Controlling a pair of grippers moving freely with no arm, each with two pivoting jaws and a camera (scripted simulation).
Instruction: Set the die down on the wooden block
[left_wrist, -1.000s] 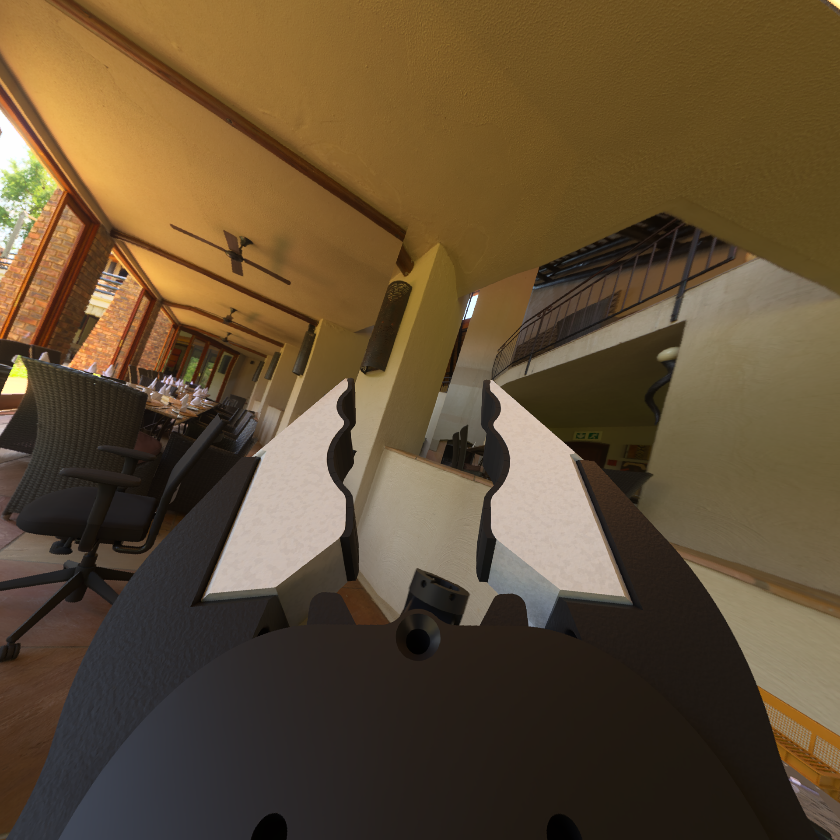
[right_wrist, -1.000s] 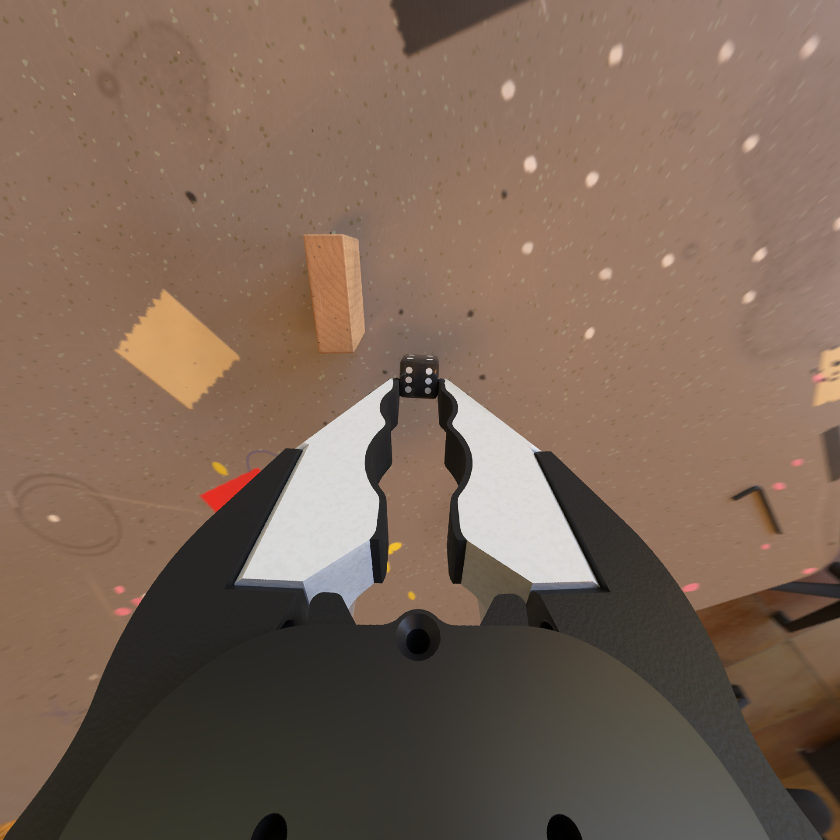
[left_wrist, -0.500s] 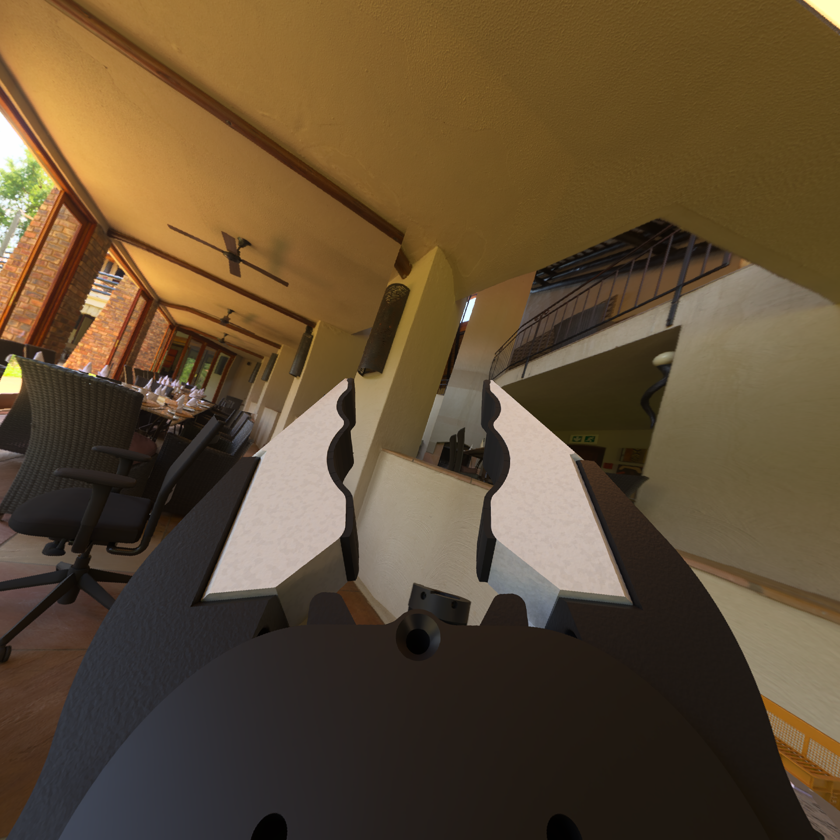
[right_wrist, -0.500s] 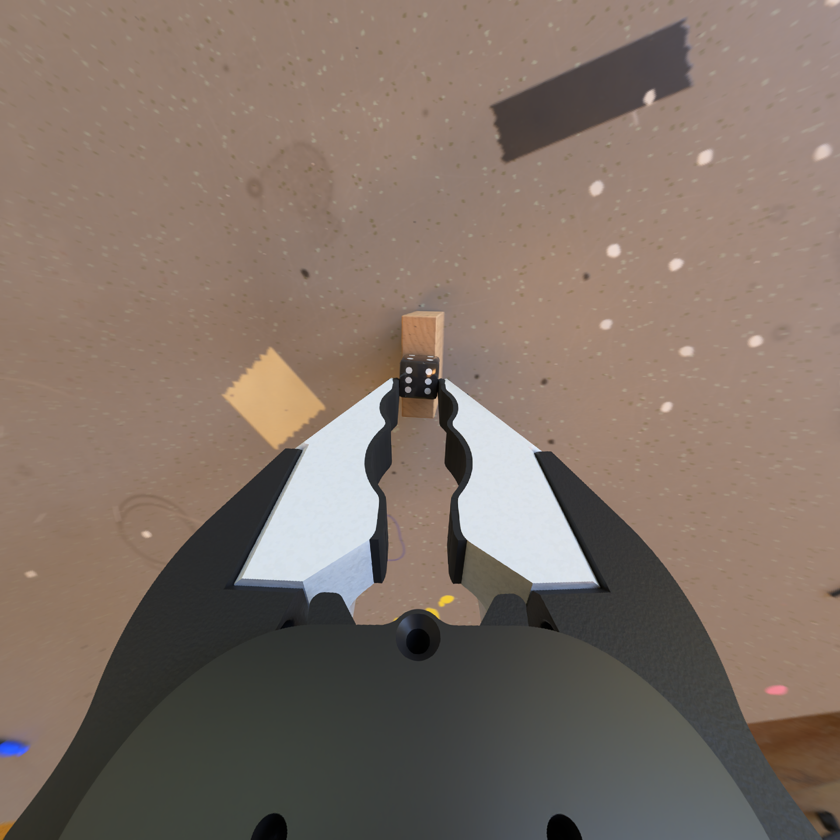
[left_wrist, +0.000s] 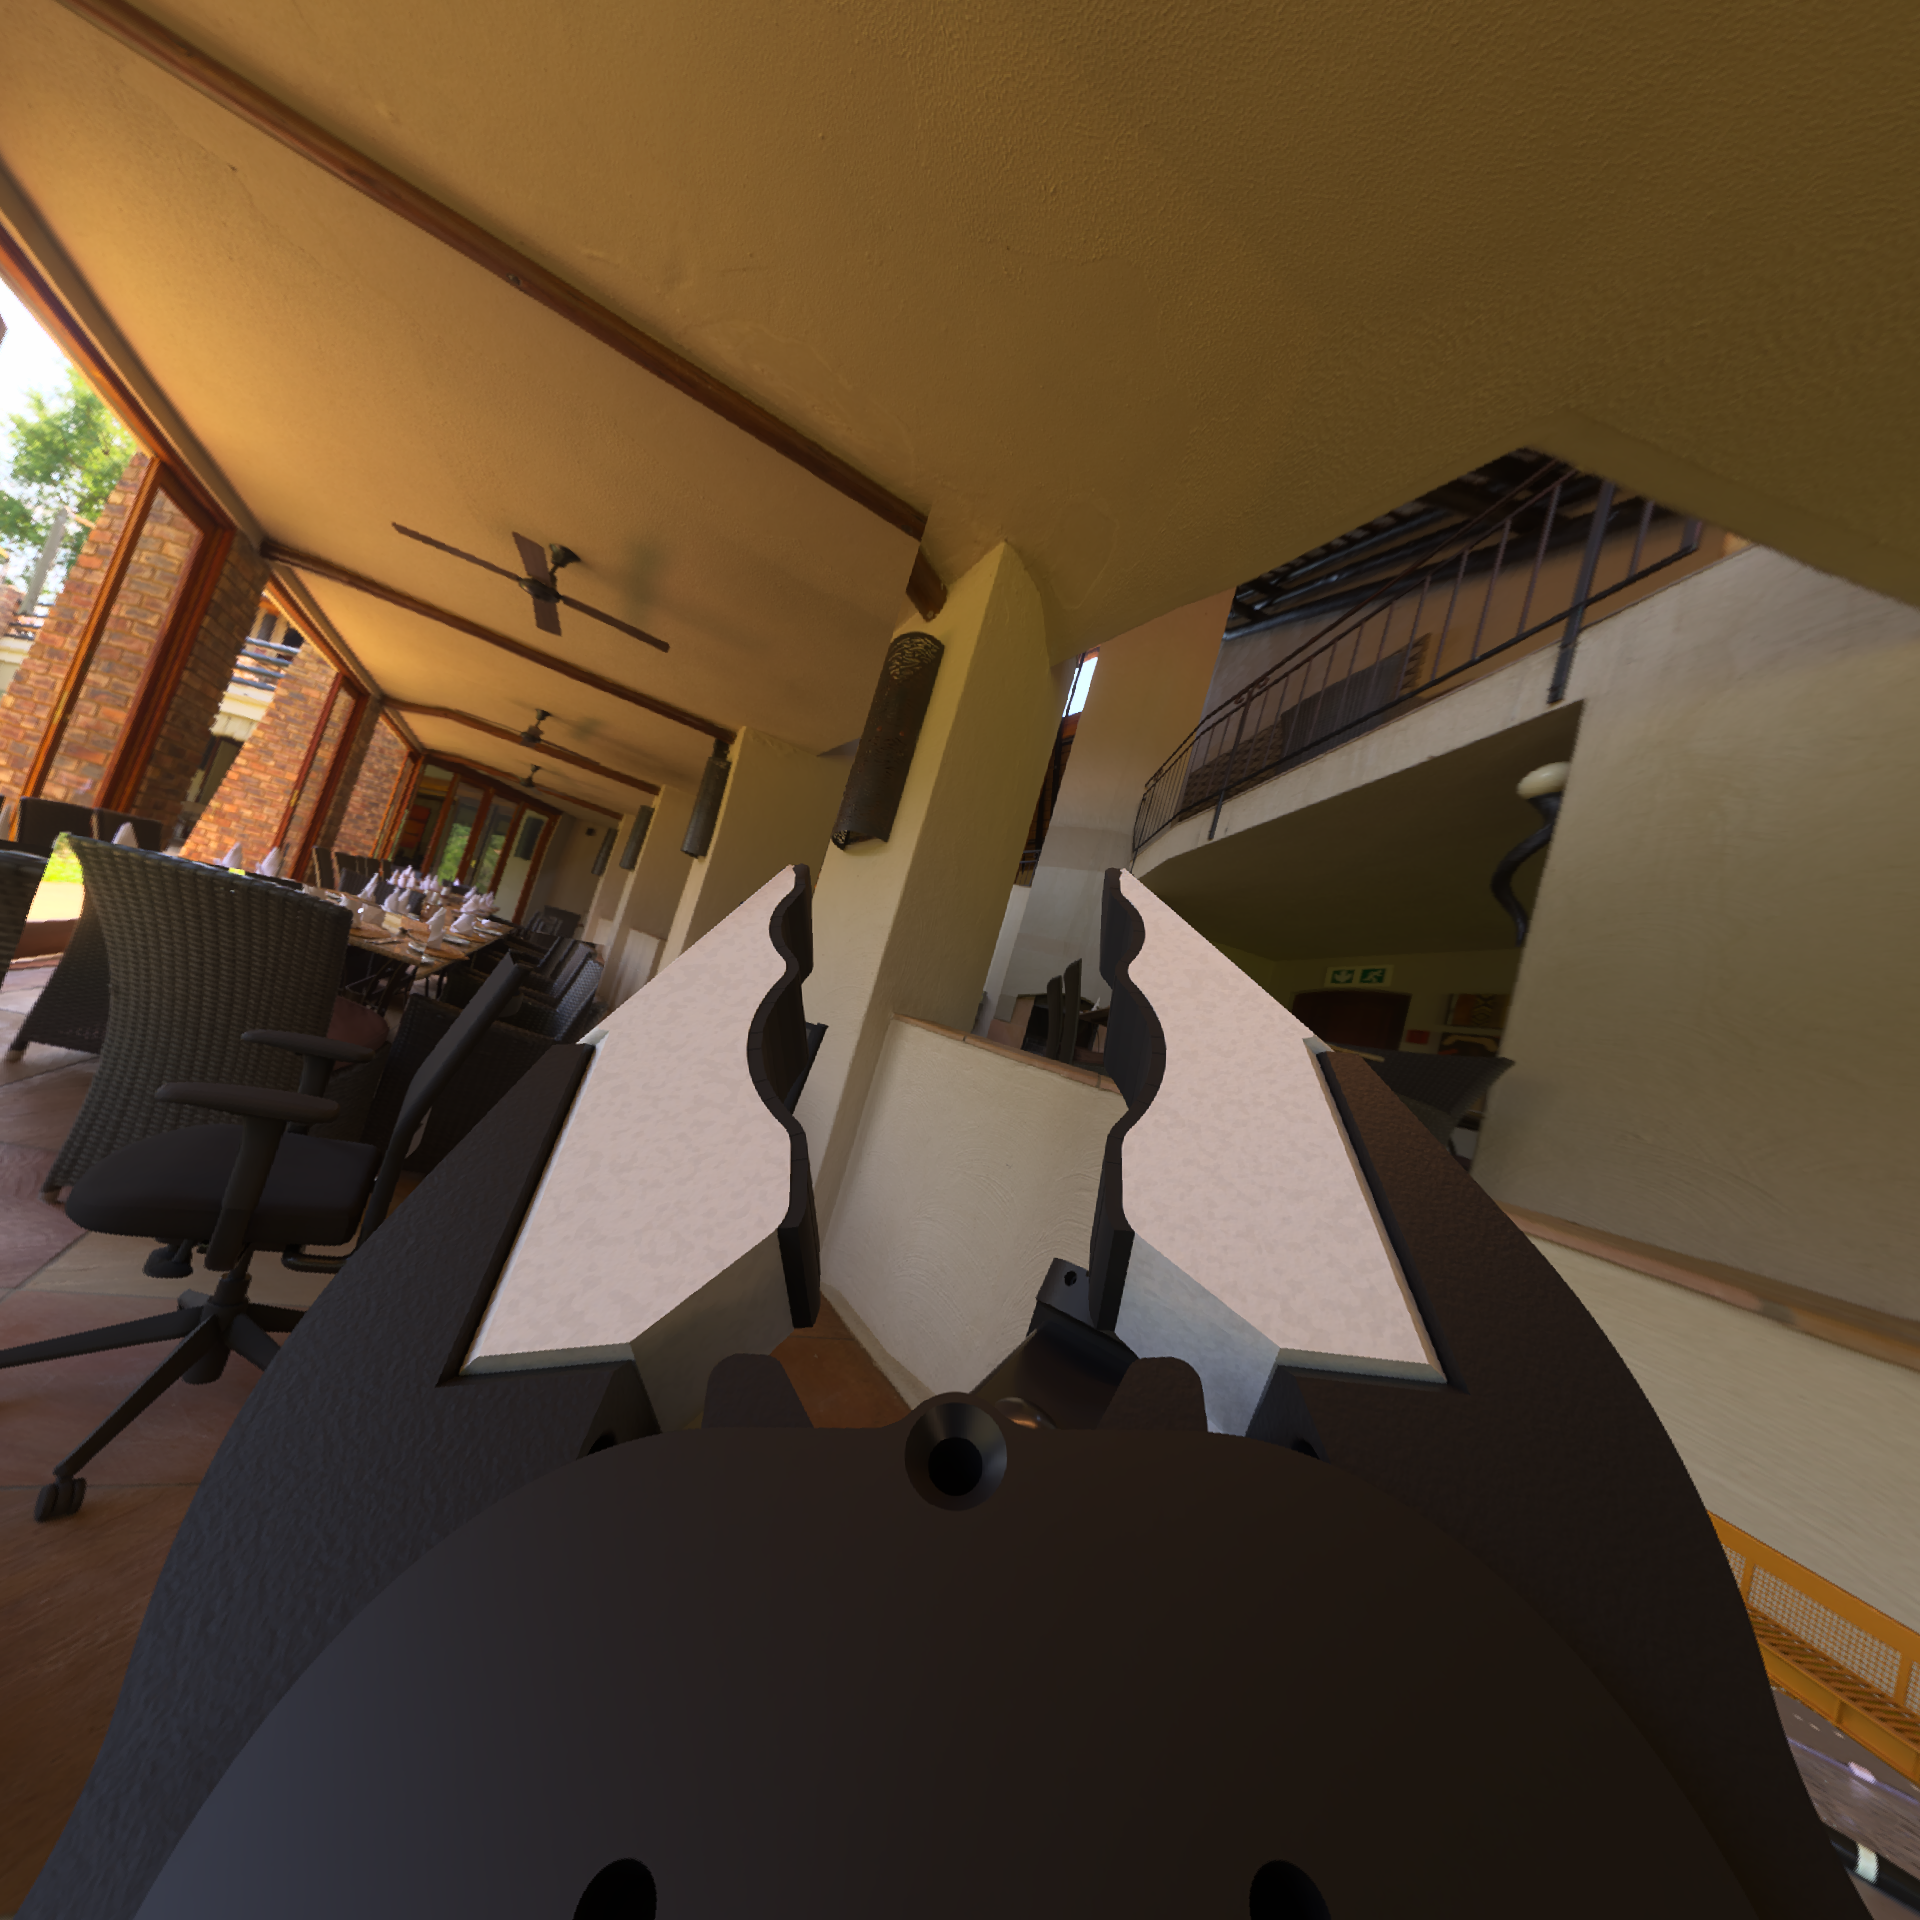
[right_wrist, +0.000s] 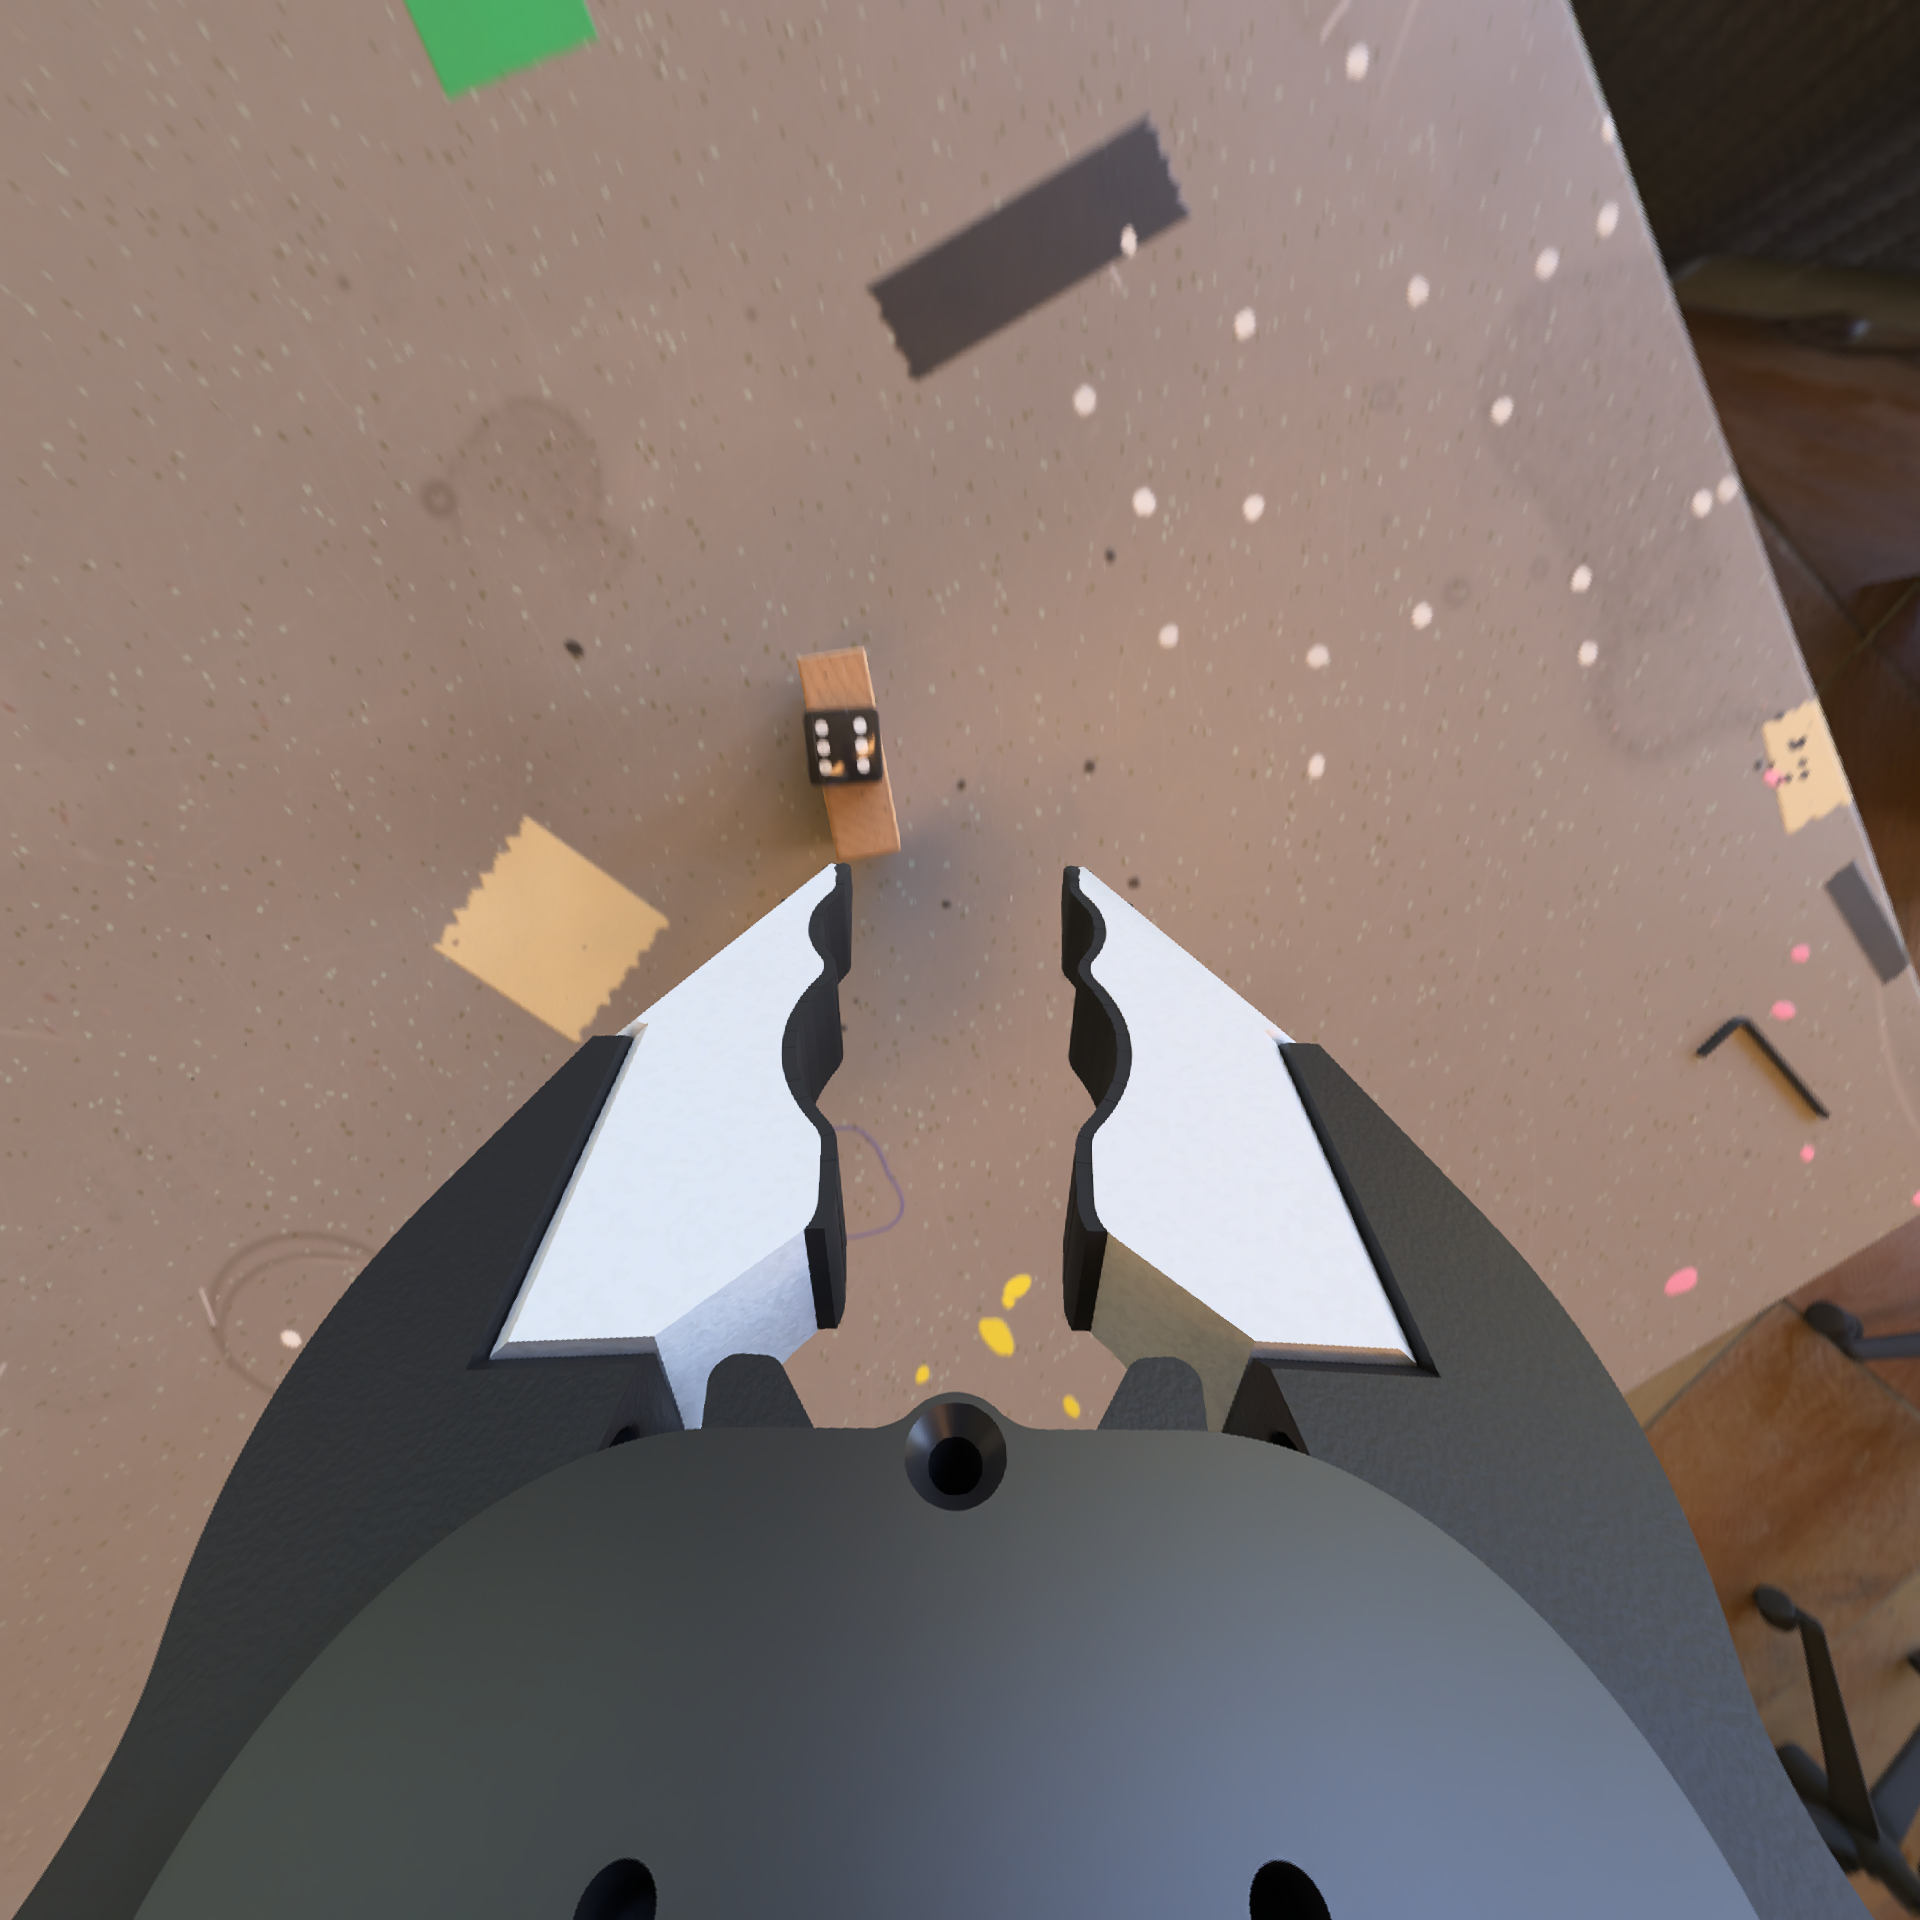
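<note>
In the right wrist view a black die (right_wrist: 842, 745) with white pips rests on top of the long wooden block (right_wrist: 847, 753), which lies on the brown table (right_wrist: 312, 520). My right gripper (right_wrist: 956, 883) is open and empty, high above the table, with the die and block ahead and a little left of its fingertips. My left gripper (left_wrist: 954, 894) is open and empty; it points up at a room with a ceiling and pillars, and neither die nor block shows in its view.
On the table lie a tan tape patch (right_wrist: 551, 925), a dark tape strip (right_wrist: 1029, 249), a green patch (right_wrist: 499, 36) and a black hex key (right_wrist: 1766, 1060). The table's right edge (right_wrist: 1766, 540) runs diagonally, with floor beyond. A dark part (left_wrist: 1070, 1320) shows between the left fingers.
My right gripper has opened and let go of the die, which now sits on the block. The gripper has pulled up and back. The left view barely shifted.
</note>
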